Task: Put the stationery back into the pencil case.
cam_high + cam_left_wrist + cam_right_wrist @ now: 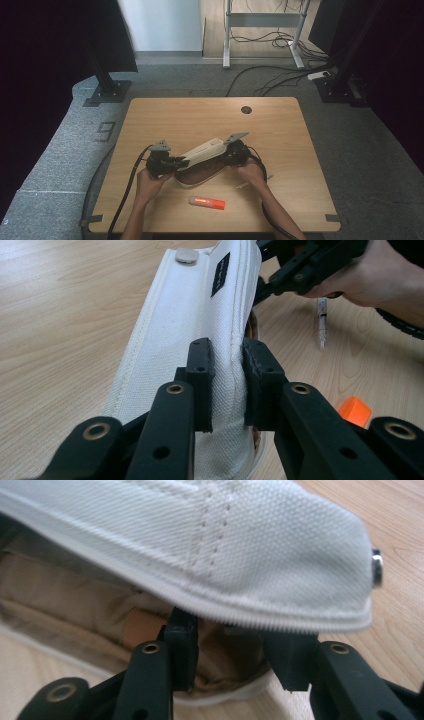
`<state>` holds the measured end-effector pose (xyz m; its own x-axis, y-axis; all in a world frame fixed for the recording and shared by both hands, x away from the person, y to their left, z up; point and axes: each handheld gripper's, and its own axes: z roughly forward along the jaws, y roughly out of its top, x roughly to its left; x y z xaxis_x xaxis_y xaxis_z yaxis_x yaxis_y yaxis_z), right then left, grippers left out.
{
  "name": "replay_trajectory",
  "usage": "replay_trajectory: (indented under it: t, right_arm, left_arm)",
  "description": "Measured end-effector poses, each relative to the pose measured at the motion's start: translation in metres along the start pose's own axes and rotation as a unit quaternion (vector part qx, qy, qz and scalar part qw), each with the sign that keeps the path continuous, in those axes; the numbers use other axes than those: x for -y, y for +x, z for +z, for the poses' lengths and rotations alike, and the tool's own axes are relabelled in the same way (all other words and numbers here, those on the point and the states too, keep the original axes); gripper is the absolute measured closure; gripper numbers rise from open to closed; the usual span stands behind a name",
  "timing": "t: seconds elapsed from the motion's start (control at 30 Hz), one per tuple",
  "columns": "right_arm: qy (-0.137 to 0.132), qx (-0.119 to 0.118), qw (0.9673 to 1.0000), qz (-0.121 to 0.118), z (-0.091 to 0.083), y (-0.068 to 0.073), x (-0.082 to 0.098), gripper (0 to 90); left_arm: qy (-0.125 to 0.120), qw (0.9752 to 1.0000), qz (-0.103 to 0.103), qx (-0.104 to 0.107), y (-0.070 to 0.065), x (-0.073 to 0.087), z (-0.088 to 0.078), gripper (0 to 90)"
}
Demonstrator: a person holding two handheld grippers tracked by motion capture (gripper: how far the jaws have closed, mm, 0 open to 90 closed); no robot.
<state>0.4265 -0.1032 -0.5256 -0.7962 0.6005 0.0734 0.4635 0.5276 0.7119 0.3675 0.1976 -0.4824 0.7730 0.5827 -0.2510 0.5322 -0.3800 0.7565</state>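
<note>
Your left gripper (227, 385) clamps the near end of the white pencil case (202, 150), lying lengthwise across the table's front half toward your right gripper (235, 650), whose jaws gape loose under its lifted flap.

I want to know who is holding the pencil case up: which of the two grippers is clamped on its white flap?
The left gripper: its pads pinch the pencil case flap edge, while the right gripper has jaws apart under the flap.

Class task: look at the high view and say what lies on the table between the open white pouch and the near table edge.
An orange-capped glue stick lies on bare wood below the pouch.
</note>
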Motion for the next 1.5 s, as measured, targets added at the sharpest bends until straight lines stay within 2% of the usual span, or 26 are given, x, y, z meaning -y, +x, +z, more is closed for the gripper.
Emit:
replay_trajectory:
  t: [0.17,0.33,0.47,0.73,0.87,1.17,1.27,1.5]
  right_arm:
    - [0.002,0.001,0.9999,-0.012,-0.011,0.001,0.003,46.7]
    - [-0.001,0.003,1.0,-0.008,-0.025,-0.001,0.01,37.3]
    - [-0.005,0.001,1.0,-0.008,-0.034,-0.003,0.016,34.6]
    - [-0.013,-0.003,0.9998,-0.011,-0.053,-0.007,0.026,33.9]
    - [-0.014,-0.003,0.9998,-0.012,-0.064,-0.009,0.034,37.6]
    - [-0.009,-0.001,1.0,-0.003,-0.085,-0.017,0.058,41.3]
    - [-0.01,-0.002,0.9999,0.008,-0.094,-0.02,0.07,42.1]
    - [-0.009,-0.004,0.9998,0.016,-0.103,-0.024,0.085,42.9]
  left_arm:
    - [0.002,1.0,0.001,0.001,0.001,0.001,0.0,75.1]
    - [0.002,1.0,0.002,0.001,0.001,0.001,0.0,75.0]
    - [0.002,1.0,0.001,0.002,0.001,0.001,0.0,75.0]
    - [0.002,1.0,0.0,0.003,0.001,0.001,0.0,75.2]
    - [0.001,1.0,0.002,0.001,0.001,0.001,0.0,75.3]
    - [0.001,1.0,0.003,0.0,0.0,0.001,0.0,75.2]
    - [0.001,1.0,0.004,-0.001,-0.001,0.001,0.0,75.1]
    - [0.002,1.0,0.004,0.0,-0.001,0.001,0.0,75.1]
